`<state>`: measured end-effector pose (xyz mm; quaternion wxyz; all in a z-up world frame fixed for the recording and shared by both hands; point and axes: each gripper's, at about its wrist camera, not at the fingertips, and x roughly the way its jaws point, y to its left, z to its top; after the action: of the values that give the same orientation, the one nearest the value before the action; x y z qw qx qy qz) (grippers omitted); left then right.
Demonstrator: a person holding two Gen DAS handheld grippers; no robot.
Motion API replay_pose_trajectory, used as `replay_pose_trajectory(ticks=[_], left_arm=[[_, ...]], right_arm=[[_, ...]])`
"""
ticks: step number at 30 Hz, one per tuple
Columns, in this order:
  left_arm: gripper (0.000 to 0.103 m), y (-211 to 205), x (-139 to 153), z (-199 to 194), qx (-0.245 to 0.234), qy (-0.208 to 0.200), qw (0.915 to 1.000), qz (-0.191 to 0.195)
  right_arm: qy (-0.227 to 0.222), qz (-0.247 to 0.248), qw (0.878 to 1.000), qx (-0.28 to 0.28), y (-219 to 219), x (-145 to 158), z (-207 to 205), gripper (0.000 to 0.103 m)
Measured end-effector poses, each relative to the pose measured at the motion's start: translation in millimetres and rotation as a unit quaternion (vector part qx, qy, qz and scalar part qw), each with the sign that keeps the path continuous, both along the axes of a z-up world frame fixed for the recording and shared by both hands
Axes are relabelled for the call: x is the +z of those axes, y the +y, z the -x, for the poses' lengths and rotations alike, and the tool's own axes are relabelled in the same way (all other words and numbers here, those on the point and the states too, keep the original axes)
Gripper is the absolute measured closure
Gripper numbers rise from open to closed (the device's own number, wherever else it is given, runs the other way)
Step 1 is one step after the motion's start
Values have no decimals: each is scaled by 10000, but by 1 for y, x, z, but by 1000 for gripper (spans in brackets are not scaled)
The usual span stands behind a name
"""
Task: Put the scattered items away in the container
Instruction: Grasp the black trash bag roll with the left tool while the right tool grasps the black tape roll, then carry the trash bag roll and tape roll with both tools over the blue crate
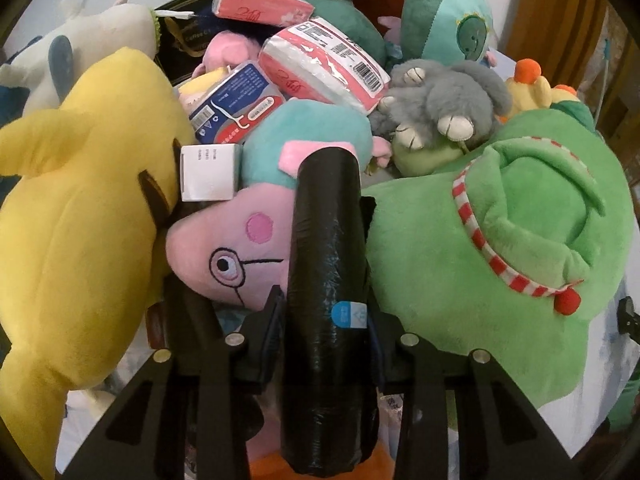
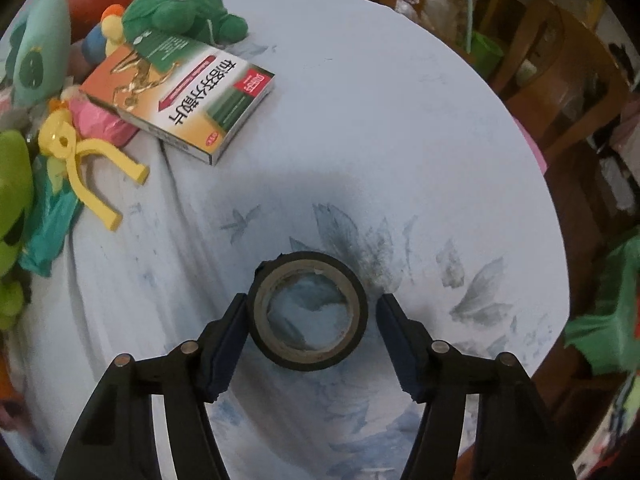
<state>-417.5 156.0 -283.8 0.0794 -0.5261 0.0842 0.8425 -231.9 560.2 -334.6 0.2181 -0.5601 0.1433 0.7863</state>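
In the left wrist view my left gripper (image 1: 325,304) is shut on a black roll of plastic bags (image 1: 326,280), held over a full pile of plush toys: a pink pig (image 1: 232,252), a yellow plush (image 1: 80,208) and a green plush (image 1: 500,248). Tissue packs (image 1: 324,64) and small boxes (image 1: 234,100) lie further back in the pile. In the right wrist view my right gripper (image 2: 310,312) stands open around a black tape roll (image 2: 307,310) that lies flat on the pale blue cloth (image 2: 360,120). Its left pad touches the roll; the right pad stands apart.
A medicine box (image 2: 180,100), a yellow plastic clip (image 2: 86,164), a pink packet (image 2: 98,122) and a dark green plush (image 2: 184,12) lie at the cloth's upper left. Wooden chairs (image 2: 560,92) stand beyond the table's right edge.
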Motion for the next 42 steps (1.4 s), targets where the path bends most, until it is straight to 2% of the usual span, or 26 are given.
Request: replay_pose_trajectory(ticks=[2, 8, 14, 20, 27, 32, 37, 42], left_arm=[[68, 0, 4, -1, 19, 5, 10000, -3], [72, -6, 35, -13, -9, 211, 9997, -153], [72, -13, 71, -16, -6, 480, 9983, -324], [73, -25, 109, -31, 21, 829, 9956, -434], [73, -55, 144, -43, 159, 1128, 9924, -464], [73, -80, 166, -53, 243, 1336, 9896, -473], [73, -97, 183, -61, 478, 1477, 9869, -429], [73, -112, 196, -66, 799, 1577, 9834, -406]], right_arm=[[13, -44, 10000, 0, -1, 1, 0, 47], [186, -12, 9998, -31, -4, 18, 0, 47], [829, -53, 9957, 401, -26, 69, 23, 47], [1374, 115, 9849, 1044, -63, 121, 67, 47], [1726, 162, 9657, 1935, -140, 163, 102, 47], [1918, 247, 9486, 2506, -192, 189, 112, 47], [2129, 233, 9254, 3125, -244, 216, 127, 47], [2231, 261, 8963, 3825, -288, 234, 146, 47]])
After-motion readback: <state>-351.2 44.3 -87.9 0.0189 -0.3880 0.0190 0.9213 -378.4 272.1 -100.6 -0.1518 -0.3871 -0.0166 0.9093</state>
